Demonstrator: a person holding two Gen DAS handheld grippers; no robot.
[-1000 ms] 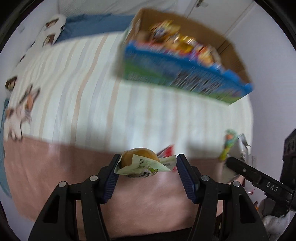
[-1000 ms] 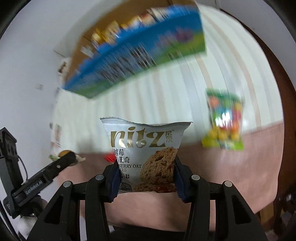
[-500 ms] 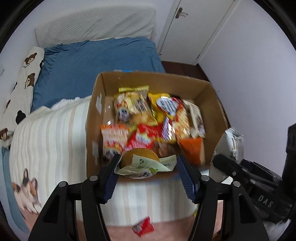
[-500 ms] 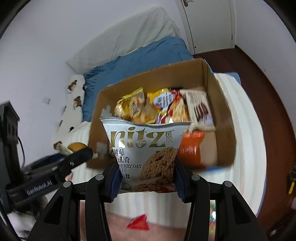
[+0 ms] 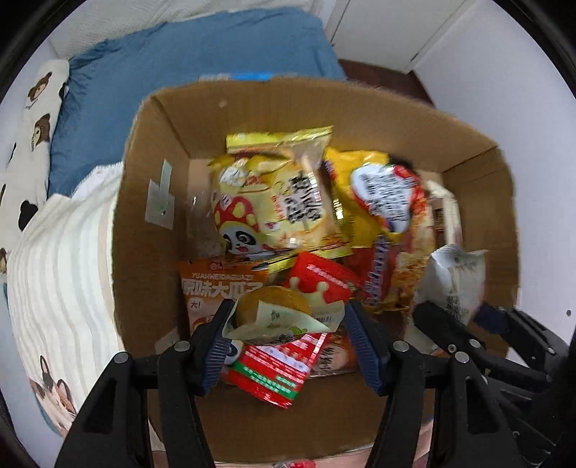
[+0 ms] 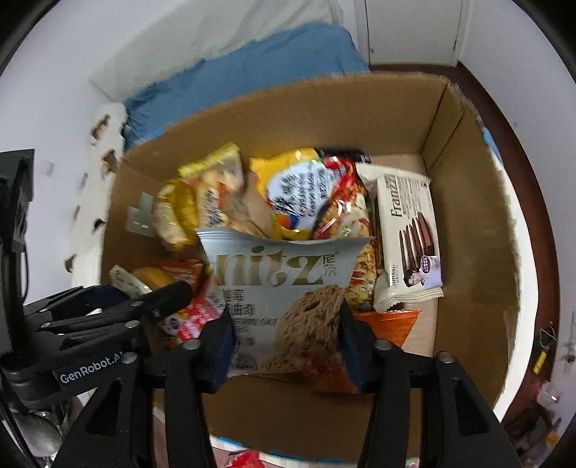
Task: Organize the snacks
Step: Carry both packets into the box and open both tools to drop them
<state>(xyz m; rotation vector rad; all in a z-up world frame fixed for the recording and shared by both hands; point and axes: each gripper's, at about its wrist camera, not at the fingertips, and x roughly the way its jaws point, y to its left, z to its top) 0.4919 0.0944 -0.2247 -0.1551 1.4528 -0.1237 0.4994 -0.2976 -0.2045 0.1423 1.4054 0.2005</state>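
An open cardboard box (image 5: pixel 151 201) holds several snack packs. Just above its near end, my left gripper (image 5: pixel 288 324) is shut on a small round bun in a clear wrapper (image 5: pixel 273 309). Beside it on the right, my right gripper (image 6: pixel 286 338) has a silver "nitz" cookie bag (image 6: pixel 280 280) between its pads. Its jaws are opening, but the pads still touch the bag. In the right wrist view the left gripper (image 6: pixel 144 295) shows at the left with the bun (image 6: pixel 151 277). In the left wrist view the silver bag (image 5: pixel 457 277) shows at the right.
In the box lie a yellow panda bag (image 5: pixel 273 201), a red pack (image 5: pixel 277 367) and a cream Franzzi wafer pack (image 6: pixel 406 234). The box sits on a striped blanket (image 5: pixel 64 273); behind it are a blue sheet (image 5: pixel 180 54), a white door (image 6: pixel 410 28) and dark wooden floor (image 6: pixel 511 151).
Both grippers have travelled from over the striped blanket to over the box and now hang close above its contents. The bun and the silver bag stay between their pads.
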